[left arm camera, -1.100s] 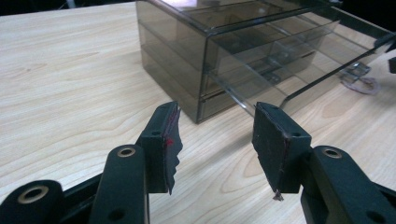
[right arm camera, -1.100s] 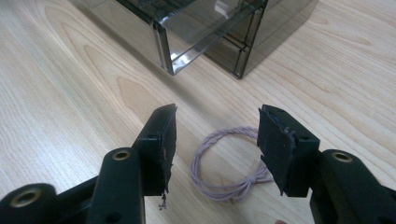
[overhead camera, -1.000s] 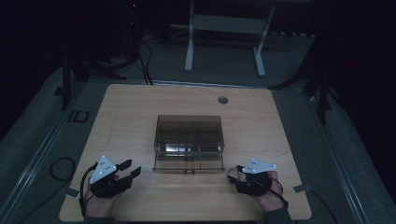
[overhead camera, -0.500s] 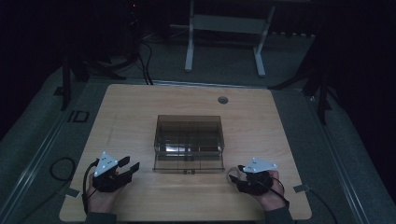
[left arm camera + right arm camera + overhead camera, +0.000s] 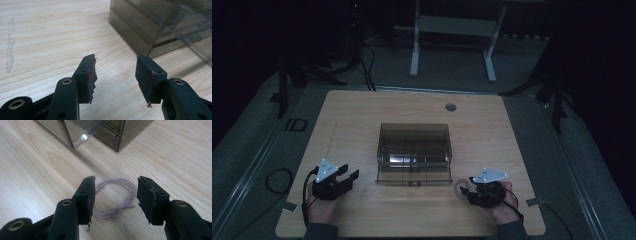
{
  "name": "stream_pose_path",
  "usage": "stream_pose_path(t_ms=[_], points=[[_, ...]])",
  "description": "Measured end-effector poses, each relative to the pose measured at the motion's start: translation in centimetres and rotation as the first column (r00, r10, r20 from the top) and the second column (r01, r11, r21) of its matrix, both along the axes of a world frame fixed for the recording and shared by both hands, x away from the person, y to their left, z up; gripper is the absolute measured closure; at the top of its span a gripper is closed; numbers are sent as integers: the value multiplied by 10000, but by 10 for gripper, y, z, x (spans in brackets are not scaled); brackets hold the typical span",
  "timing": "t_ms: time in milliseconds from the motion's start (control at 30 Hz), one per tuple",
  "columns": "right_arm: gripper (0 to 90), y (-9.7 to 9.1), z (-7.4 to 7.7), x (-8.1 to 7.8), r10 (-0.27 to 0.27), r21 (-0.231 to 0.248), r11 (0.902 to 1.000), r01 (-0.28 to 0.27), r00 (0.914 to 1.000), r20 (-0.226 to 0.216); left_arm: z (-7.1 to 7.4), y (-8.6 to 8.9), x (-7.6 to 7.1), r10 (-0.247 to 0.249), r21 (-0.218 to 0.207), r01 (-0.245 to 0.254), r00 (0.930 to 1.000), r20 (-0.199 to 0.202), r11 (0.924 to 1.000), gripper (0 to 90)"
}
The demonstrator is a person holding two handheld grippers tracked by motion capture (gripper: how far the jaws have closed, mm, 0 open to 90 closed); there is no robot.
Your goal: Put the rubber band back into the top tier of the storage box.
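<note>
From the high view, a person is sitting at the near edge of a pale wooden bench (image 5: 362, 120), holding a claw in each hand. The smoky see-through drawer box (image 5: 414, 152) is standing in the middle of the bench with its front facing the person. The left claw (image 5: 348, 178) is resting off the box's near left corner, well apart from it, while the right claw (image 5: 466, 189) is sitting off the near right corner. A thin loop of string (image 5: 460, 185) is lying on the bench right at that claw's tips, near the box but not touching it.

In the left gripper view, the left claw (image 5: 115, 77) is standing spread with only bare wood between its jaws; the box's corner (image 5: 150, 27) is rising ahead and to the right.

In the right gripper view, the right claw (image 5: 115, 196) is also spread, and the twisted lilac string loop (image 5: 117, 195) is lying flat on the wood between and just beyond the pads (its knot with two short tails is pointing towards the right jaw). The pads are not pressing on it.

The step in hand looks like lining up for a pick of the loop. I judge the next move is asking the right claw to come down until its tips are meeting the wood on either side of one strand, then to pinch; the string is thin and flat, so a high squeeze would be missing it. The left claw seems to be waiting, perhaps for the box's drawer.
</note>
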State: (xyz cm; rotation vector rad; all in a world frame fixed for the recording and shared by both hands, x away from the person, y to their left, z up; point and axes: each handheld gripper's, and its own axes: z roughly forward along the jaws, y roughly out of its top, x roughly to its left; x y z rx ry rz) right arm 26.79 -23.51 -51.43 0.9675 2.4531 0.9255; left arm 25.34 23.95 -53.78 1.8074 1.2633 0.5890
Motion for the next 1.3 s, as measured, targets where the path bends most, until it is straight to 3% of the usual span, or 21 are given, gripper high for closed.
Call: stream_pose_path(t_ms=[333, 600, 1300], points=[[594, -4, 0, 9, -303, -755, 9968, 276, 9989, -357, -7, 0, 12, 139, 388, -129, 9996, -257, 9992, 508], [691, -4, 1, 18, -590, -907, 9944, 535, 9965, -593, -9, -2, 13, 82, 506, -66, 9995, -314, 9987, 507], [564, 10, -11, 26, -306, -1460, 9893, 47, 9839, -1763, -9, -2, 13, 36, 530, -18, 9994, -333, 9986, 504]])
